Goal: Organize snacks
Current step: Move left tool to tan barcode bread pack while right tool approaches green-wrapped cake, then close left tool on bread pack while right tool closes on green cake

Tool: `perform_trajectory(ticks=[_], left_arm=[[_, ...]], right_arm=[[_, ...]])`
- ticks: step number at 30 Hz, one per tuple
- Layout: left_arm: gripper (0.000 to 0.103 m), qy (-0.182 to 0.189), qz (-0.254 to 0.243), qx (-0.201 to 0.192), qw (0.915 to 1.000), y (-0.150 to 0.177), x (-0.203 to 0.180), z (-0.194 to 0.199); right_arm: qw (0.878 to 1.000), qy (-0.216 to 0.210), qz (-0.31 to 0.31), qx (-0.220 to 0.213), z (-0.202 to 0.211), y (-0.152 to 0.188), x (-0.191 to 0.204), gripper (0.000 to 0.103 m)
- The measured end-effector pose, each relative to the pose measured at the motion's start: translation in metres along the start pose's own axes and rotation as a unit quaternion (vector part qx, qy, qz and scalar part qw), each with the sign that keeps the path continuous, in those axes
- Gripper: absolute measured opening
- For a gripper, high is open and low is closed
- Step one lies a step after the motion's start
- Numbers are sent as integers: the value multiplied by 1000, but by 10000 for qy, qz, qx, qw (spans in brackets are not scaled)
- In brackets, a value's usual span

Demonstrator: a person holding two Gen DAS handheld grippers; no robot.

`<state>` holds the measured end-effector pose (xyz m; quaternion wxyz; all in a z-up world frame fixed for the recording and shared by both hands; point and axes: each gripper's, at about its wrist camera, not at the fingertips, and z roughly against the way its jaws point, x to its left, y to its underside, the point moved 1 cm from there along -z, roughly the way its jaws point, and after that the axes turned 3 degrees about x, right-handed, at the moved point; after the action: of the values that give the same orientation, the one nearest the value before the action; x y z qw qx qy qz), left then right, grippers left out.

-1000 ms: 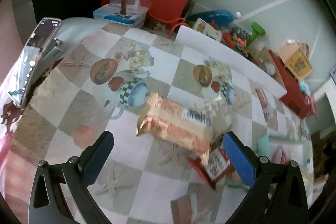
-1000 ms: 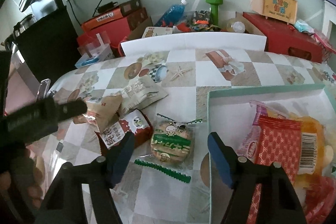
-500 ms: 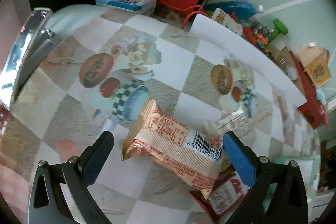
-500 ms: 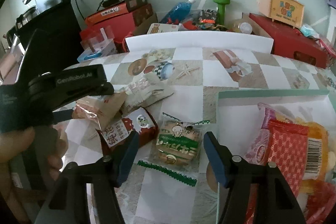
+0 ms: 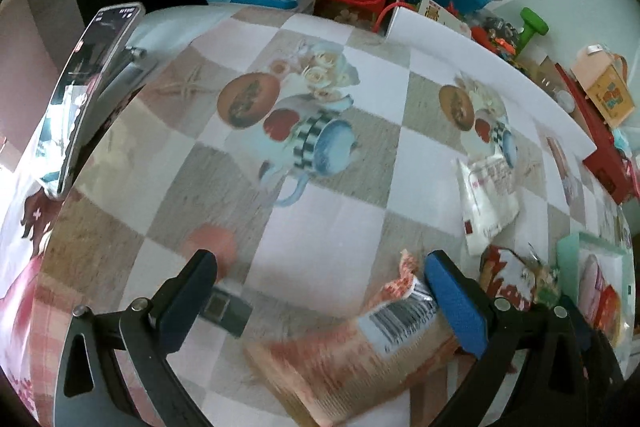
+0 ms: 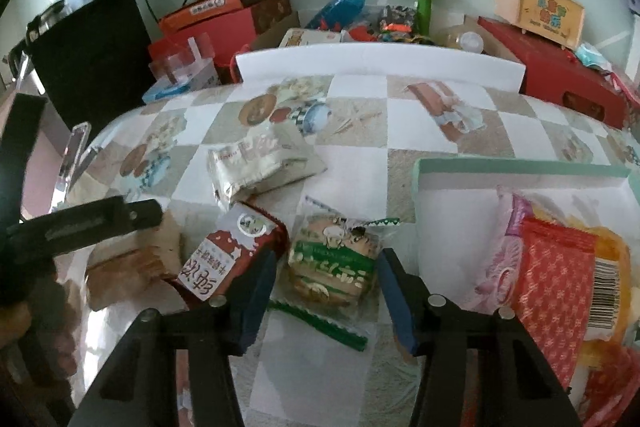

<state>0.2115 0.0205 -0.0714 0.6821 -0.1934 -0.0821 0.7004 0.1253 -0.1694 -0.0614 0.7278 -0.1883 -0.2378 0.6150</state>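
Checkered tablecloth, snacks strewn beside the mint tray.
Right gripper has just been closing around the green-banded cracker pack left of the tray, pads not yet pressing; next: pinch, lift across. Left gripper gapes over an orange packet.

Checked tablecloth — snack packets, tray
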Motion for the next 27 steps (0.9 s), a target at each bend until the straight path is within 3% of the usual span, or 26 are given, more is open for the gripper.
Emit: perform_trajectory(ticks=[11, 20, 27], left_arm=[[103, -14, -71, 77, 9999, 22, 3, 15], [103, 449, -79, -58, 9989, 42, 15, 44], [103, 592, -434, -11, 9973, 51, -3, 44]], right_arm=[[9994, 150, 273, 139, -10, 5, 9, 56], [9988, 250, 410, 127, -13, 6, 12, 55], [9985, 285, 395, 241, -7, 13, 13, 54]])
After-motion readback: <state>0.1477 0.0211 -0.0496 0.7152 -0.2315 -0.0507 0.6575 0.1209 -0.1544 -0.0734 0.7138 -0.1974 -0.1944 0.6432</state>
